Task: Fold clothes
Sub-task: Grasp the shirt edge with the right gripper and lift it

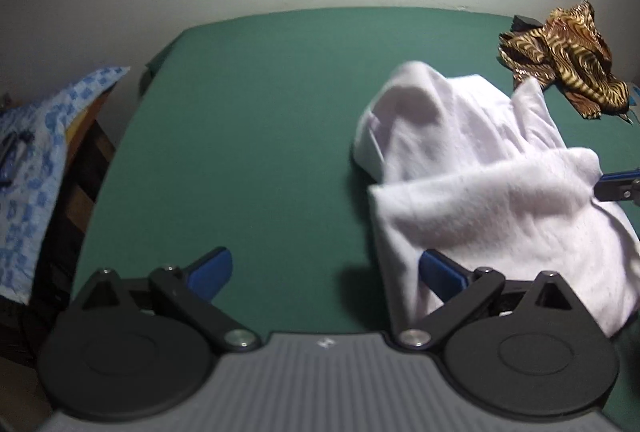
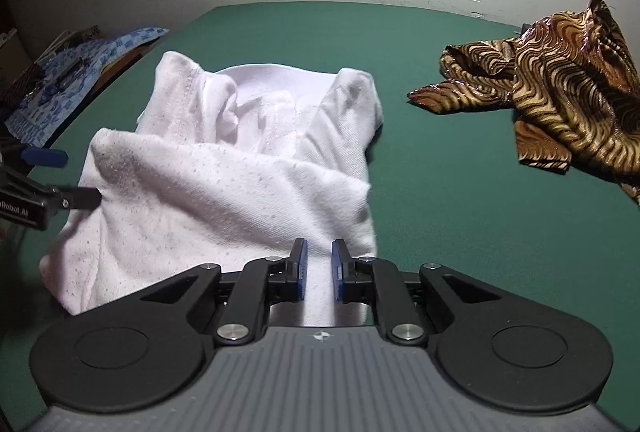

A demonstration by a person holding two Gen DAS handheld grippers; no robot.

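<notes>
The right tool (image 2: pixel 319 268) has its blue pads (image 2: pixel 302 268) drawn narrow, with a strip of the white garment (image 2: pixel 224 176) running up between them; the cloth fills the gap, so it looks pinched there, at the hem nearest the camera. From that grip the garment spreads away toward 12 o'clock in a rumpled heap, one thick fold lying across its middle and the collar end (ribbed band showing) at the far side.

The left tool (image 1: pixel 326 272) stands wide, its pads far apart. Its right pad (image 1: pixel 442 274) sits against the near edge of the white garment (image 1: pixel 480 192), while the left one (image 1: pixel 212 272) is over bare green worktop (image 1: pixel 240 152). In the right wrist view this tool (image 2: pixel 60 176) shows at 9 o'clock, one finger touching the cloth's left edge.

The garment lies on the worktop, right of centre in the left wrist view. At 2 o'clock from it, apart from it, lies a crumpled gold-and-brown striped cloth (image 2: pixel 560 92). Off the worktop's left edge, at 10 o'clock, is a blue patterned cloth (image 1: pixel 36 160) over some furniture.
</notes>
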